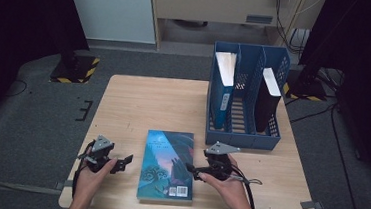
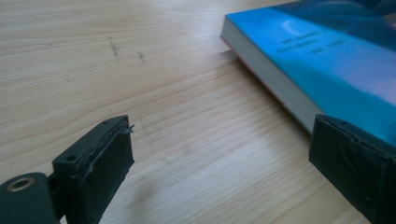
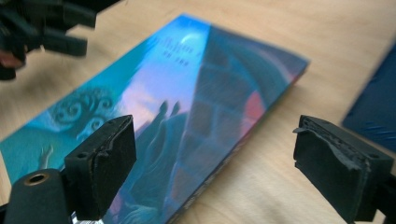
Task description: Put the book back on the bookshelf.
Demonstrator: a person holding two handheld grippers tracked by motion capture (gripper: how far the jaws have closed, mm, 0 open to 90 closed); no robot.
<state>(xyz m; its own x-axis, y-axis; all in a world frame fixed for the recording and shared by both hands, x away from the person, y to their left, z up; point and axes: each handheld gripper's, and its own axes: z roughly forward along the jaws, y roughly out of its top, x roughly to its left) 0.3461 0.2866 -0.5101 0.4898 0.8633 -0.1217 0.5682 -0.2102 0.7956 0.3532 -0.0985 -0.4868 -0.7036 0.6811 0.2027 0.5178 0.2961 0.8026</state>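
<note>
Two books stand filed in the blue rack (image 1: 243, 139); the third book (image 1: 167, 164) lies flat on the worktop (image 1: 138, 101). Left gripper (image 1: 122, 163) and right gripper (image 1: 192, 170) flank it, fingers open, nothing gripped yet.

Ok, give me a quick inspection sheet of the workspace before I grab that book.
Surface: wooden table, faint marks.
Job's things: blue book flat at the near edge; blue file rack at back right, holding a blue book and a black book.
Clutter: nothing seen.
Grippers: left claw open beside the book; right claw open at its right edge.
Cables: trailing from right claw; more on the floor.
Surroundings: grey floor, hazard-striped bases.
</note>
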